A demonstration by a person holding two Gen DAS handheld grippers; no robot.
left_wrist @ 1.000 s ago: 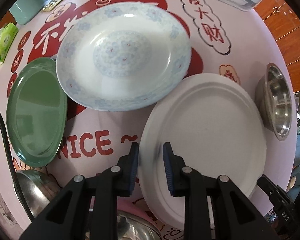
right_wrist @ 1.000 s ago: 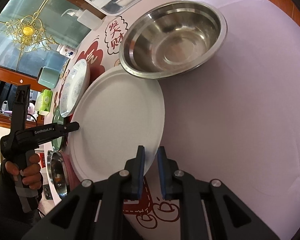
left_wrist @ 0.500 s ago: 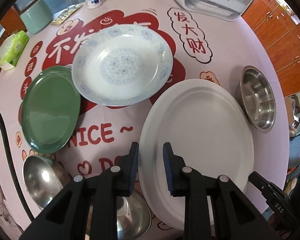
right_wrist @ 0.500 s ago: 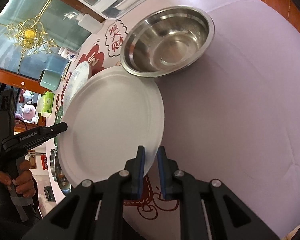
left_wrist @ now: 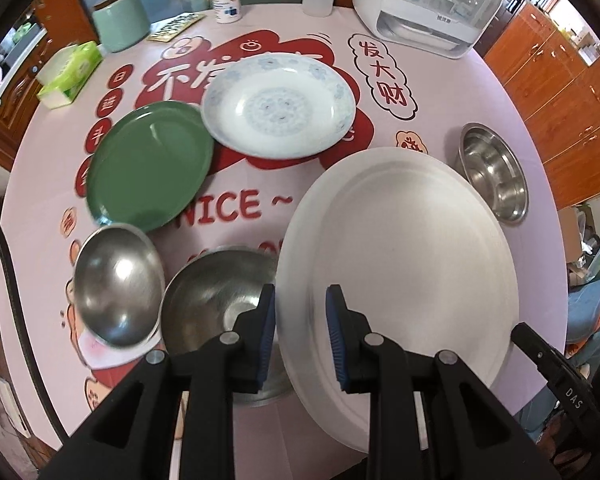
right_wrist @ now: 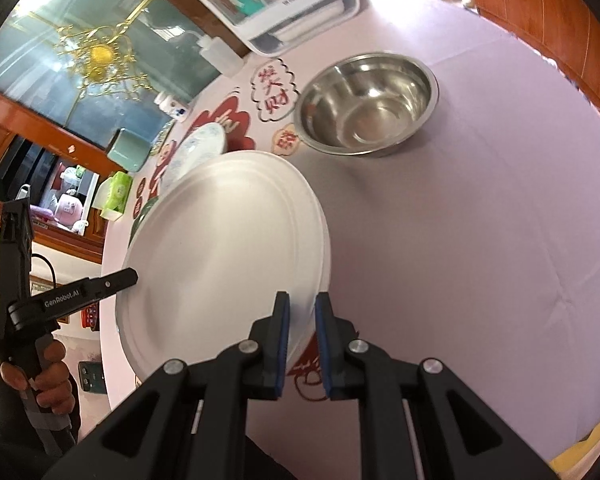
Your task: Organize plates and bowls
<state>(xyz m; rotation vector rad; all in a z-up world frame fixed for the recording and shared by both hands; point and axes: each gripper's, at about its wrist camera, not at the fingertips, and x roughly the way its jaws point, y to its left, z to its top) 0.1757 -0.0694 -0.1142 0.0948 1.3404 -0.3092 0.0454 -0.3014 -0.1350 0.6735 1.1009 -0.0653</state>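
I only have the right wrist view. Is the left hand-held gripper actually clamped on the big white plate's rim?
Observer: Yes. The left wrist view shows the left hand-held gripper with the white plate rim between its pads.
Operator: What's below the plate on that side?
Observer: A steel bowl, partly hidden behind the plate's edge, and a second steel bowl beside it.
Operator: Any other plates nearby?
Observer: A green plate lies flat, its rim meeting the blue-patterned plate.
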